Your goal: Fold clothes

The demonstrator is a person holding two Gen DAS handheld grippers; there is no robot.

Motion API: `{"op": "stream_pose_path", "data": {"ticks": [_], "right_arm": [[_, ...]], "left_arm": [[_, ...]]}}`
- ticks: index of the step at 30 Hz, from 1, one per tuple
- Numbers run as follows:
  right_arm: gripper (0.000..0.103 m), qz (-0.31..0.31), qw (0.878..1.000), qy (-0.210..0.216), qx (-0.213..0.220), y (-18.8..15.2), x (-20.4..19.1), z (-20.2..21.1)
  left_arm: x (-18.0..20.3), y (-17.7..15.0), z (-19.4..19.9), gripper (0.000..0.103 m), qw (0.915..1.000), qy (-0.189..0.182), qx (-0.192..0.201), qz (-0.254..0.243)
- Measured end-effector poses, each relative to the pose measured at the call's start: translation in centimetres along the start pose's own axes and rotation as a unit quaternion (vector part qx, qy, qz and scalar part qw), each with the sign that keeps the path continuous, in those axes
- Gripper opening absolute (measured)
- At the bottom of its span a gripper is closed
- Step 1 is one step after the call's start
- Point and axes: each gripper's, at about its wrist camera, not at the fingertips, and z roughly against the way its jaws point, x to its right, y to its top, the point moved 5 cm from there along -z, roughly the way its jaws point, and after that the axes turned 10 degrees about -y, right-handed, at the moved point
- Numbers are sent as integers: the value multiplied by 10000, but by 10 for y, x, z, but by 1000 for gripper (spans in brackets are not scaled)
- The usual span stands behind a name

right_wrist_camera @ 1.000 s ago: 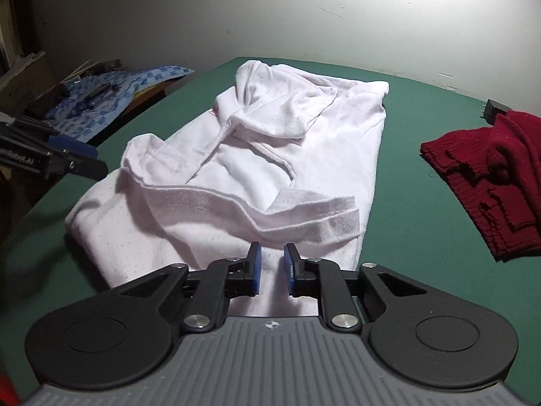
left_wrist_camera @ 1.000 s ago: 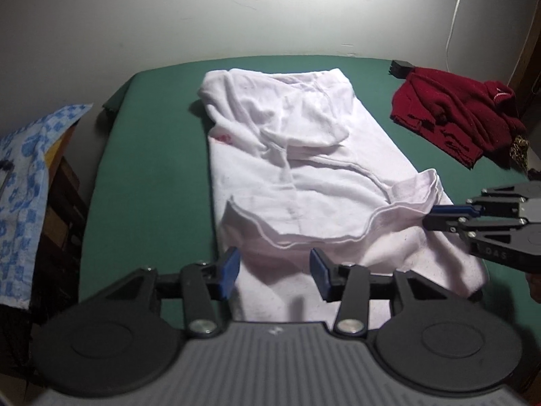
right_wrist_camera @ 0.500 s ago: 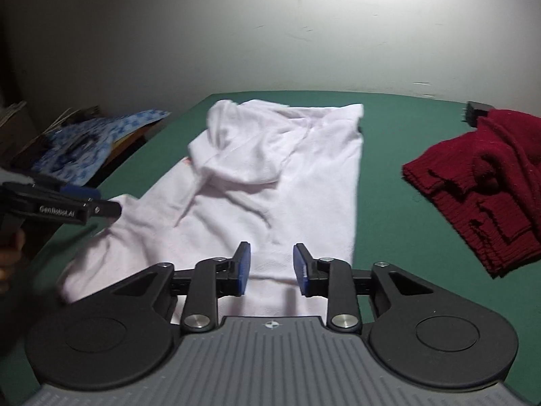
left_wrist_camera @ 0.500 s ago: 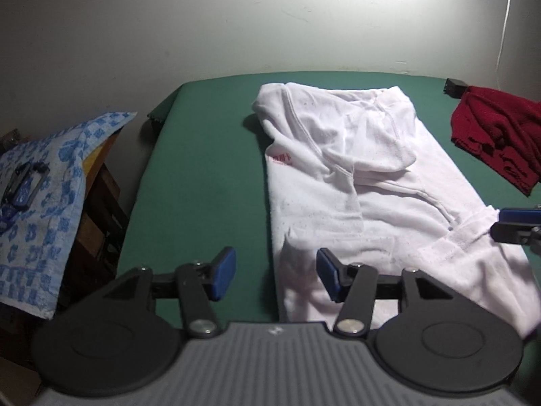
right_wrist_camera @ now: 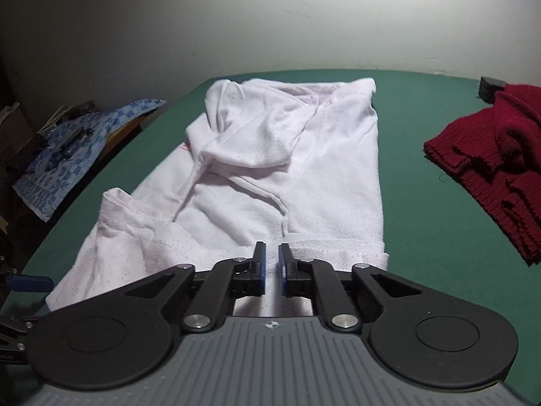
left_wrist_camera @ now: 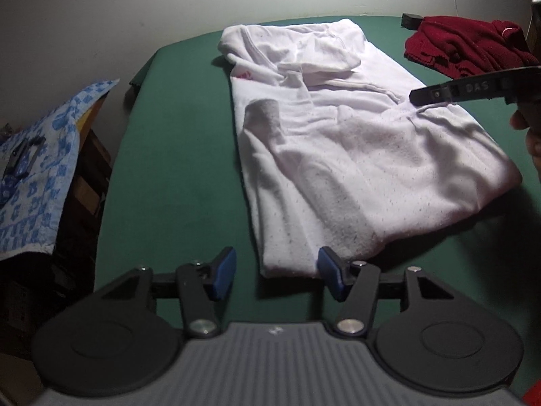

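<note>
Hoodie (left_wrist_camera: 341, 142): white, lengthwise along the middle of the green tabletop (left_wrist_camera: 169, 169), sleeves folded in, hood on the back; narrowed, likely ready for a crosswise fold.
Left gripper (left_wrist_camera: 275, 272): fingers wide apart, holding nothing, low at the hem's left corner, seemingly lined up to take it.
Right gripper (right_wrist_camera: 271, 267): fingers nearly together, a slit between; grip on the hem unclear.
Red sweater (right_wrist_camera: 490, 169): bunched near the right edge, out of the way.

We see the hoodie (right_wrist_camera: 287, 176) lying mid-table (right_wrist_camera: 422, 223), a sweater (right_wrist_camera: 490, 169) at its three o'clock, and a patterned cloth (right_wrist_camera: 77, 149) off-table at nine o'clock.
</note>
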Motion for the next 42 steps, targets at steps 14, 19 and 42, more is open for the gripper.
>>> {"op": "stream_pose_path", "data": {"ticks": [14,19,42], "right_arm": [[32,48,9978,654,-123,-19,-40,38],[29,327,9952,913,-108,-5,-91,7],[2,588,9932,1000,-65,0,-114,14]], "left_arm": [[-18,4,-3,25,9931,-703,251,906],[-16,3,3,13,9933,-650,291,907],[-18,-10,19,12,9941,-476,284,937]]}}
